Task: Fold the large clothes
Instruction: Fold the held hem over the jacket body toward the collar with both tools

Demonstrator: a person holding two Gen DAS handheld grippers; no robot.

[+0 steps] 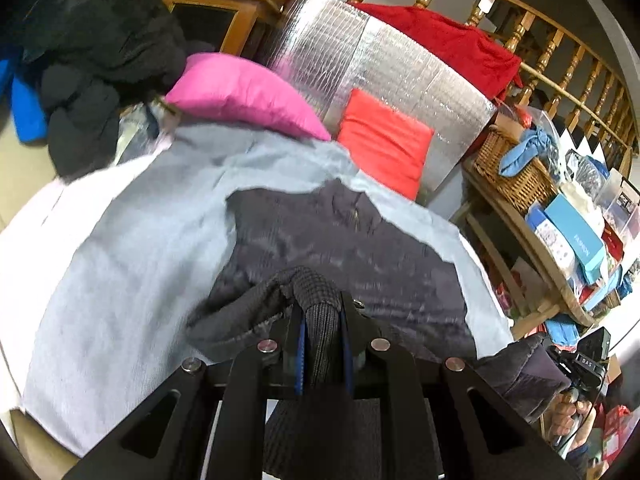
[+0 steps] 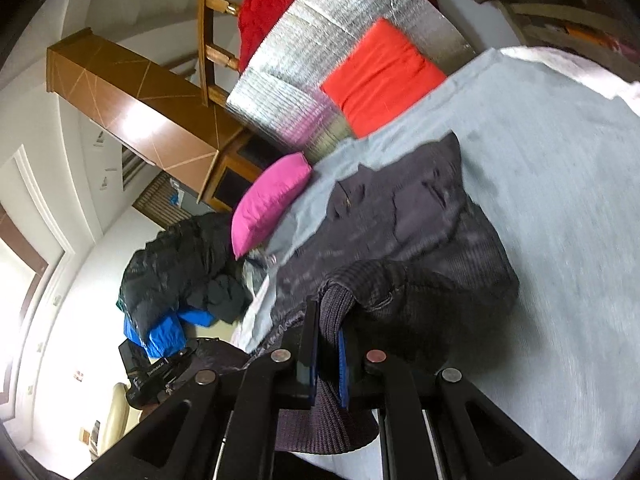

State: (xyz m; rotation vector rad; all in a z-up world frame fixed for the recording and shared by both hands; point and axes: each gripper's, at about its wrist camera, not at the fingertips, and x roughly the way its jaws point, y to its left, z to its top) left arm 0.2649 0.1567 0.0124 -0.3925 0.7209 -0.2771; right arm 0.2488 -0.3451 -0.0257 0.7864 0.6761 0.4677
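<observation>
The left gripper (image 1: 322, 320) was pinched on the ribbed knit hem (image 1: 316, 292) of a dark padded jacket (image 1: 340, 240), the black knit bunched between its two fingers. The right gripper (image 2: 328, 340) was likewise clamped on a fold of the same ribbed knit edge (image 2: 336, 304), the fabric squeezed between its blue-faced pads. From both grips the jacket ran forward and lay spread on a pale grey-blue sheet (image 1: 132, 240) covering the bed, its far end reaching toward the pillows. In the left wrist view, the right gripper's body and the person's hand (image 1: 568, 412) on it appeared at the lower right edge, beside a raised part of the jacket.

Beyond the jacket, a magenta pillow (image 1: 244, 92) and an orange-red cushion (image 1: 384, 140) rested at the head of the sheet, against a silver quilted foil panel (image 1: 360, 60). A red cloth (image 1: 452, 40) hung over a wooden railing (image 1: 552, 48) behind the panel. To the left sat a heap of dark and blue garments (image 1: 88, 92). A wicker basket (image 1: 508, 172) stood on a cluttered shelf at the right.
</observation>
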